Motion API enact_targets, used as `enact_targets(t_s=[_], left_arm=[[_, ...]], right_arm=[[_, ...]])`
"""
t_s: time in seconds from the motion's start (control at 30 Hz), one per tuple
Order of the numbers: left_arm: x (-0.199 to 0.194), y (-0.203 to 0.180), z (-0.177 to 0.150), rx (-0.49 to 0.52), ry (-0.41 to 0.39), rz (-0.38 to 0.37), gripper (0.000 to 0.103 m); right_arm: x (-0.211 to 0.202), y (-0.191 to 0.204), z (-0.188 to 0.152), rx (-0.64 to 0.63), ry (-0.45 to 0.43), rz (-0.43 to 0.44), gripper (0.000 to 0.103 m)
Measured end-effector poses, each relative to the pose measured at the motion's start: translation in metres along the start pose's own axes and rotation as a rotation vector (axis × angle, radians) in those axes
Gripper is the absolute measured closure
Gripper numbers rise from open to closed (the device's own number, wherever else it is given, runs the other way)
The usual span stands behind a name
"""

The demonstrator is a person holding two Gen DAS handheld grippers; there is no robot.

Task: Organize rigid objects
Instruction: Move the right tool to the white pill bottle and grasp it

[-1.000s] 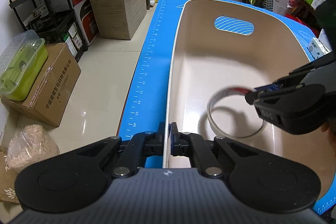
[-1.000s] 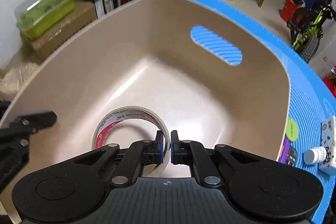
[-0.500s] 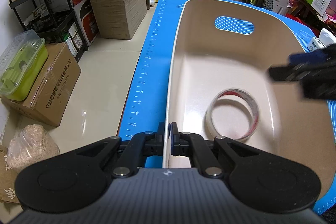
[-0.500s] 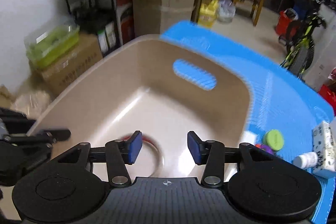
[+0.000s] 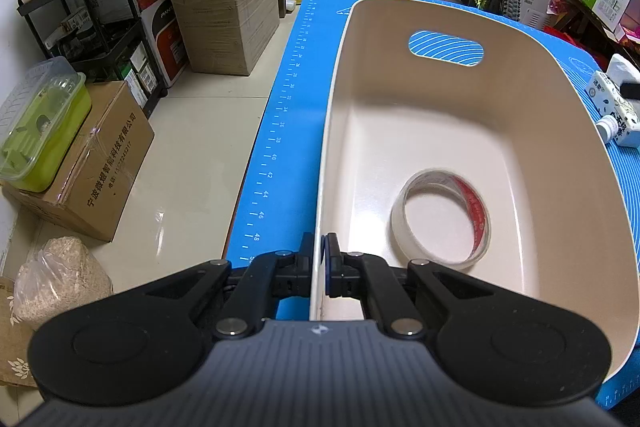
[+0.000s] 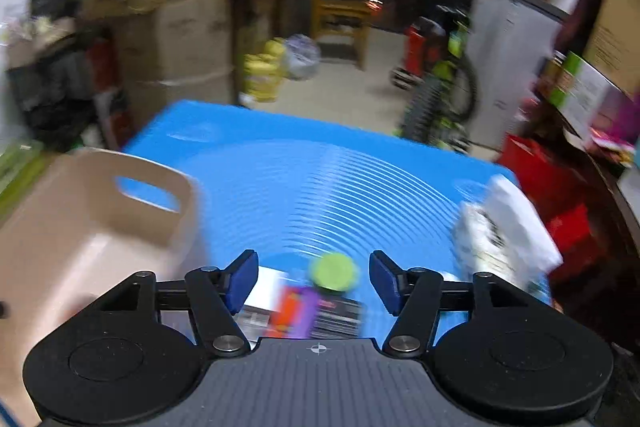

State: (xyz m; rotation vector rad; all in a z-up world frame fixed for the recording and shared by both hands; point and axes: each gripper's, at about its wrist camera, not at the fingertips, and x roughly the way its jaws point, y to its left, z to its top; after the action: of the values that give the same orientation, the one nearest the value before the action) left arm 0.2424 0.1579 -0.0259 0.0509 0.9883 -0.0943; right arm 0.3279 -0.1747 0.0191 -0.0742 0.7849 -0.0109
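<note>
— Left side? The left gripper [image 5: 319,263] is clamped on the bin [image 5: 568,99] rim, steadying it; the tape roll [image 5: 440,217] lies inside, just right of its fingers.

— Right? The right gripper [image 6: 313,281] gapes wide over the green-lidded item [image 6: 334,271]. Blurry, but I'd guess that's next: lower and close.

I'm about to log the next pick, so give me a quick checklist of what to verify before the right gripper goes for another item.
1. Tape roll lying inside the beige bin, released: ok.
2. Left gripper clamped on the bin's rim: ok.
3. Right gripper open and carrying nothing: ok.
4. Candidate in line: green-lidded item on the blue mat sits between the open fingers in the right wrist view: ok.
5. Sharp view of that item and the packets beside it: not ok, motion blur.
6. Item's exact shape and grasp width: cannot tell.
</note>
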Motion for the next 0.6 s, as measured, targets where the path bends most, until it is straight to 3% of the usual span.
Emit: enact_targets(t_s=[0.1, 0.27, 0.6], left_arm=[[0.0, 0.0, -0.001, 0.0, 0.001, -0.001, 0.097], [0.0, 0.0, -0.002, 0.003, 0.001, -0.002, 0.097], [-0.003, -0.001, 0.001, 0.002, 0.003, -0.007, 0.097]], right_arm=[[0.029, -0.031, -0.011, 0.042, 0.044, -0.064, 0.034], [0.067, -0.07, -0.021, 0.175, 0.103, -0.093, 0.032], [0.119, -0.087, -0.034, 0.382, 0.147, -0.108, 0.029]])
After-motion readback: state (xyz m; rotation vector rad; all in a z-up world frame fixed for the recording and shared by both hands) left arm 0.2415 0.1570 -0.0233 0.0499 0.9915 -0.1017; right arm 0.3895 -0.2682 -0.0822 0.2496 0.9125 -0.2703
